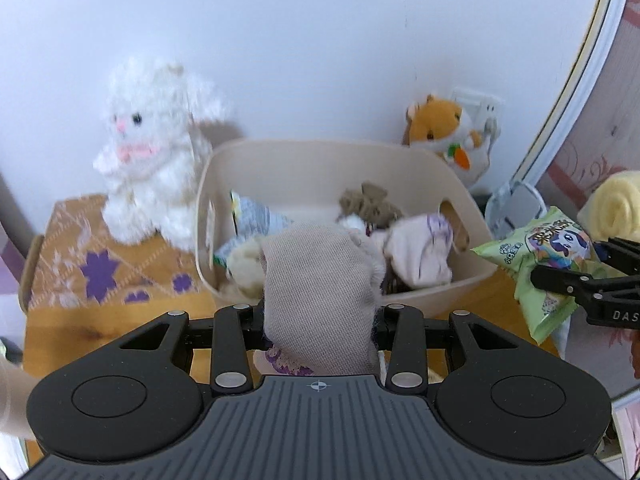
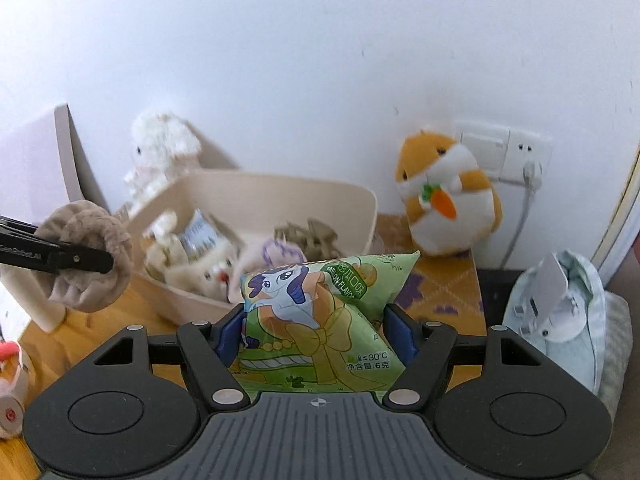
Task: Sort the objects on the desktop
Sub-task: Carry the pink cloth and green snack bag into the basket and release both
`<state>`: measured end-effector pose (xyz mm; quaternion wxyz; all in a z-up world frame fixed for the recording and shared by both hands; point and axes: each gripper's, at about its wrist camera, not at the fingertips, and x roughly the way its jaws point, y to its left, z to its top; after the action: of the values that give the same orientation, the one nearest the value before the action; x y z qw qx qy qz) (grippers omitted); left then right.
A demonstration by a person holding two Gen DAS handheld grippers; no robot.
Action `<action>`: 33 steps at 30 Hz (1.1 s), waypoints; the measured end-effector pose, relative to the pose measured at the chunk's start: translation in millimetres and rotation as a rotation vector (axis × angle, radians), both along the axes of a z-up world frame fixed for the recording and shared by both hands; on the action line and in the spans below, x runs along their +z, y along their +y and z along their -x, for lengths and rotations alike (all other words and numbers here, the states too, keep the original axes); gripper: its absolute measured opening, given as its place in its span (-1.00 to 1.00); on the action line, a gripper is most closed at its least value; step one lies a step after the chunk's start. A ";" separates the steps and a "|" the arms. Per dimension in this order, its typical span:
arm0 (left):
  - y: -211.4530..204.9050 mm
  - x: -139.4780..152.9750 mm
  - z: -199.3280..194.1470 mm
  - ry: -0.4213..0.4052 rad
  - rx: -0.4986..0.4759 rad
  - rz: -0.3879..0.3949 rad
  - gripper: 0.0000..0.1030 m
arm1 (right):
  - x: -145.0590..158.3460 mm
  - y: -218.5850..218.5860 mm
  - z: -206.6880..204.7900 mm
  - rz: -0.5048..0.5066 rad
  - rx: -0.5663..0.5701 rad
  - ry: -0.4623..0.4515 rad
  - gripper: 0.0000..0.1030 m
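Socks and a snack packet are what the two grippers carry, both held up above the wooden tabletop in front of the bin. In the left wrist view the left gripper (image 1: pixel 320 320) has its jaws pressed onto a rolled beige sock (image 1: pixel 320 288), which bulges up between them and hides part of the cream bin (image 1: pixel 280 168) behind it. In the right wrist view the right gripper (image 2: pixel 316 332) pinches a puffy green snack packet (image 2: pixel 320 320) with a cartoon pony printed on it, the blue pads squeezing its two sides. Inside the bin lie more soft things: a pale lilac sock (image 1: pixel 420 256), a brownish clump (image 1: pixel 368 200), a crumpled wrapper (image 1: pixel 256 216) and a small plush face (image 2: pixel 216 272). At the back left corner of the tabletop a white plush rabbit (image 1: pixel 152 148) sits on a patterned orange cloth (image 1: pixel 100 264); at the back right corner an orange hamster plush (image 2: pixel 448 196) holding a carrot leans by the wall socket (image 2: pixel 504 152).
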<state>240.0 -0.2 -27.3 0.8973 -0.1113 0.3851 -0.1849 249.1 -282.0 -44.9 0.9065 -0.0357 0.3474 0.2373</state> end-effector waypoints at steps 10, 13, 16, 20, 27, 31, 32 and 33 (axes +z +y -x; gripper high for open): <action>3.0 24.0 -24.0 -0.069 -0.013 -0.029 -0.23 | 35.2 9.7 -23.3 -0.028 0.004 -0.099 0.36; -0.1 25.3 -35.8 -0.082 -0.017 -0.046 -0.22 | 39.2 19.6 -39.6 -0.034 0.005 -0.115 0.36; -7.3 24.6 -48.8 -0.096 -0.031 -0.084 -0.22 | 39.1 33.2 -56.7 -0.042 0.005 -0.116 0.36; -17.4 16.3 -65.8 -0.085 -0.028 -0.119 -0.21 | 30.3 54.0 -80.7 -0.058 -0.006 -0.083 0.36; -29.6 -12.6 -88.1 -0.013 -0.015 -0.153 -0.18 | 4.1 87.4 -101.1 -0.026 0.002 -0.021 0.36; -30.9 -28.0 -95.3 0.024 -0.005 -0.157 -0.18 | -13.3 102.2 -108.8 0.007 0.014 0.045 0.36; -30.7 -31.1 -96.2 0.032 -0.001 -0.153 -0.18 | -16.5 105.2 -109.6 0.012 0.017 0.050 0.37; -30.3 -33.5 -96.9 0.039 0.006 -0.148 -0.15 | -19.3 106.6 -109.7 0.016 0.019 0.057 0.44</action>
<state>336.9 -30.5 -60.8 0.8960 -0.0494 0.4146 -0.1513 358.9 -175.3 -64.3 0.8937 -0.0396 0.3746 0.2438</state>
